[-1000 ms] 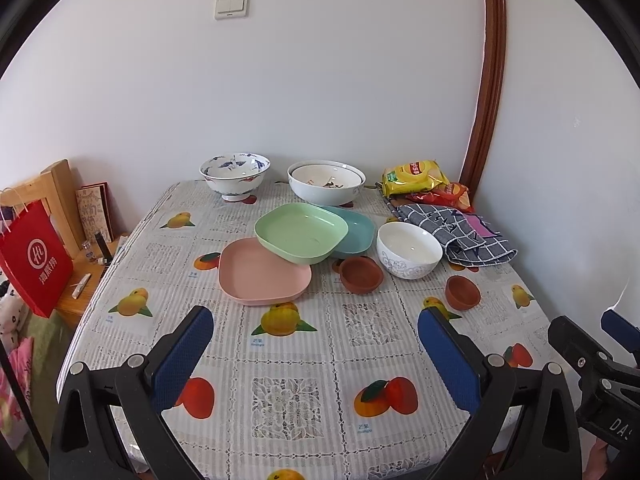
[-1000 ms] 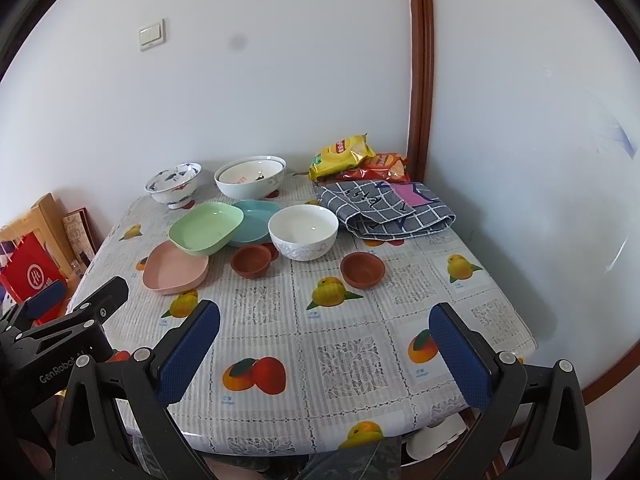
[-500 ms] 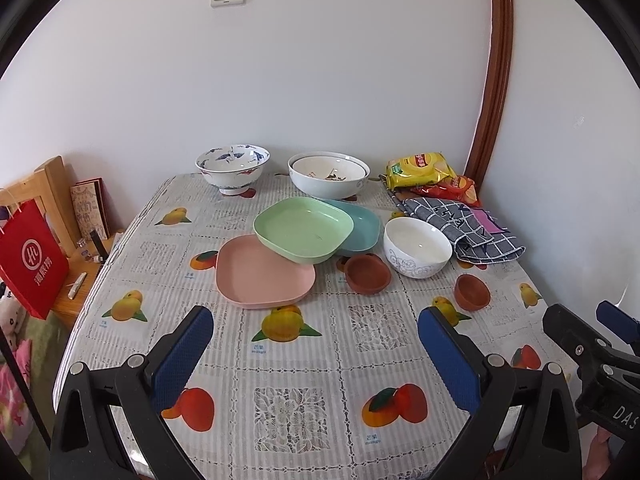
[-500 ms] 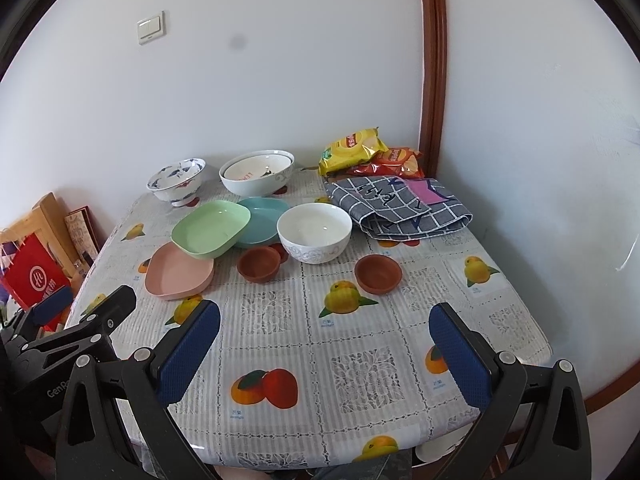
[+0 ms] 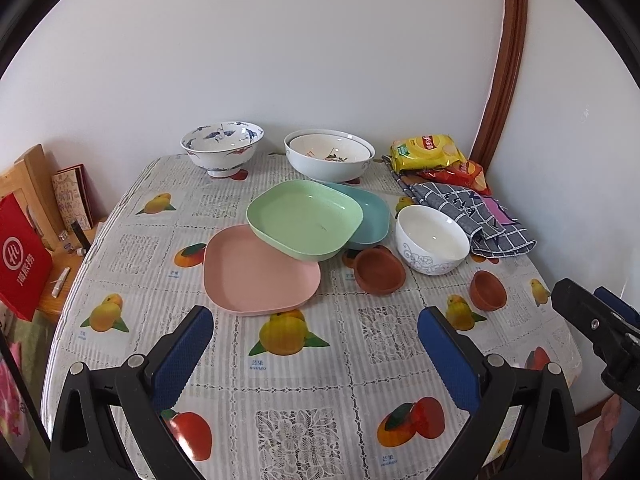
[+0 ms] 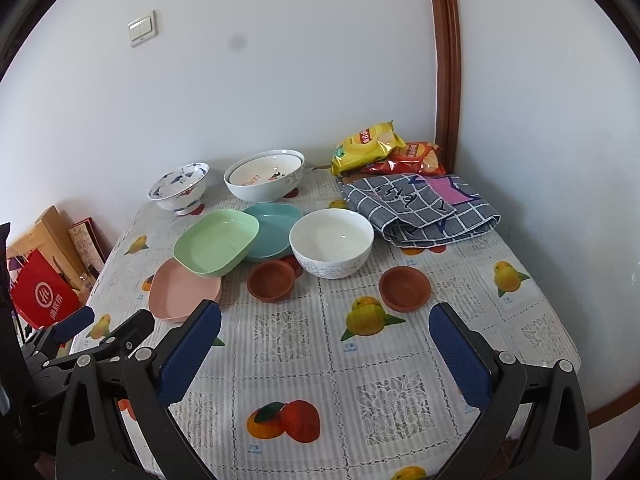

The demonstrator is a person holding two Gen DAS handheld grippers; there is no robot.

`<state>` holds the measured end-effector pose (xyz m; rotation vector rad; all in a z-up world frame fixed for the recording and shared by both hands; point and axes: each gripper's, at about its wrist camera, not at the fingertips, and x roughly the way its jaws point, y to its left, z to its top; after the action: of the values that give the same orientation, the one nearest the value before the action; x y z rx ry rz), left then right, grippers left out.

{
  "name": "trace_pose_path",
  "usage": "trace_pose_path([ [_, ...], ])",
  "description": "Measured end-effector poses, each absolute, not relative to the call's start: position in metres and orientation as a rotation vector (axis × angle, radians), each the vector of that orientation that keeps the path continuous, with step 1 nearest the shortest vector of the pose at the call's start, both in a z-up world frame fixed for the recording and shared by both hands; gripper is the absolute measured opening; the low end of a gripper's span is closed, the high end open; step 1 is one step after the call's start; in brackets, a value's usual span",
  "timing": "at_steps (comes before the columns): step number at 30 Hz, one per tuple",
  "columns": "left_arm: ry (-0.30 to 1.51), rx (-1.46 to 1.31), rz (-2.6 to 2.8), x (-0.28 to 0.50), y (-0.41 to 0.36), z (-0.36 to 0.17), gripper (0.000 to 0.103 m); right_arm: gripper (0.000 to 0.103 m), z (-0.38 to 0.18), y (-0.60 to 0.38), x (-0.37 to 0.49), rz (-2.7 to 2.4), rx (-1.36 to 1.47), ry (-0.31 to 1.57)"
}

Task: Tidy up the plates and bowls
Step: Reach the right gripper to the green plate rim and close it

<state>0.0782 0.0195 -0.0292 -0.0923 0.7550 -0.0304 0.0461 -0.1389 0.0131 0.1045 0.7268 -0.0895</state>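
Grippers [image 5: 314, 330] [image 6: 326, 328] both wide open, empty; green plate [image 5: 304, 220] tilted across pink plate [image 5: 260, 270].

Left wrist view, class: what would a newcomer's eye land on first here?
Probably the three pastel plates mid-table: the green plate tilted across the pink plate and teal plate. Next, the white bowl to their right, and the open blue-padded left tongs in the foreground.

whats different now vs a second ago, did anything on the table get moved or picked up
Only the grippers moved: both the left gripper and the right gripper came forward and closer to the dishes, which now look larger in both views. Both stayed open and empty. The pink plate, green plate, white bowl and the two brown bowls lie where they were.
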Motion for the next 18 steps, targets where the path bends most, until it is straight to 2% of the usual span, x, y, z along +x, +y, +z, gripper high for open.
trace_pose_path([
  [18, 0.849, -0.133, 0.038, 0.168, 0.059, -0.044, 0.102, 0.097, 0.0, -0.111, 0.145, -0.023, 0.054, 0.781],
])
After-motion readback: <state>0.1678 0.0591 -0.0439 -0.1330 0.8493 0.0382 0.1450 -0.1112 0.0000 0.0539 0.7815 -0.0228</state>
